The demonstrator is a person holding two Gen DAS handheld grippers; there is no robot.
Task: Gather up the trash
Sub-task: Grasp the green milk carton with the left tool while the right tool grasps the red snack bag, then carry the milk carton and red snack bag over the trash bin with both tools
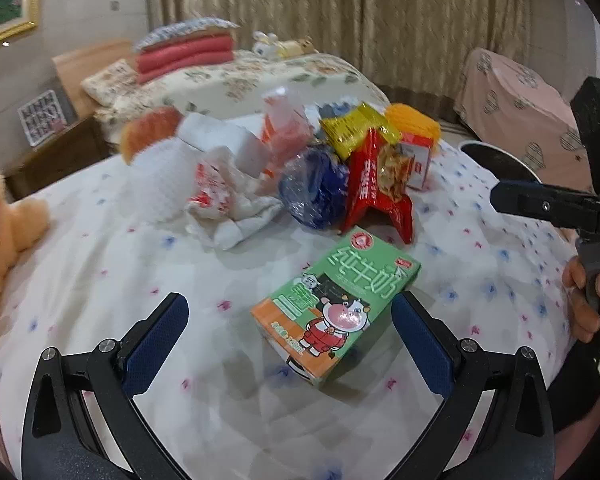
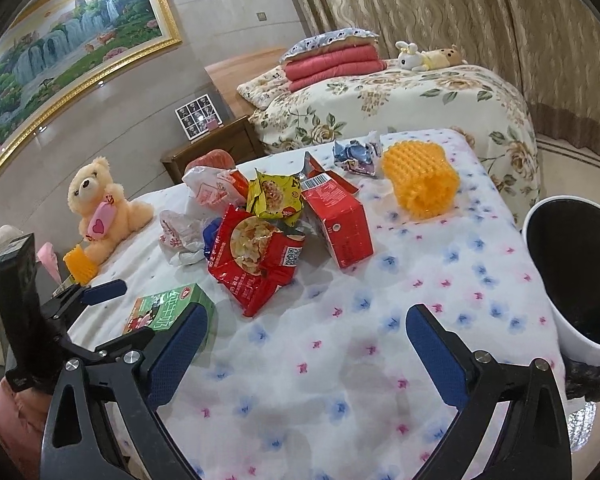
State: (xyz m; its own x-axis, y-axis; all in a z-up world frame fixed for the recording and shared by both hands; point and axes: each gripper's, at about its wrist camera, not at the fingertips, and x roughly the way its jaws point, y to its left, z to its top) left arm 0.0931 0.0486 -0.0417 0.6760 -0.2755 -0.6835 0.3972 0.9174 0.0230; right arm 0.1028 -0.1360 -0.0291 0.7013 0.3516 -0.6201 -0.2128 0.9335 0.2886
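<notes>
Two spread pads of the left tool [image 1: 290, 316] flank the green milk carton [image 1: 336, 304]

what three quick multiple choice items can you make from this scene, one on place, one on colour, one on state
1. Where is the green milk carton?
A. in the bin
B. on the flowered sheet, between the left hand-held gripper's open fingers
C. on the far bed

2. What colour is the inside of the white bin?
A. black
B. yellow
C. red

3. How is the right hand-held gripper?
A. shut on a wrapper
B. open, holding nothing
C. shut on the carton

Key: 1 B, the left hand-held gripper frames the carton lying on the sheet. 2 A, the bin's interior is dark. 3 B, only sheet shows between its spread fingers.
</notes>
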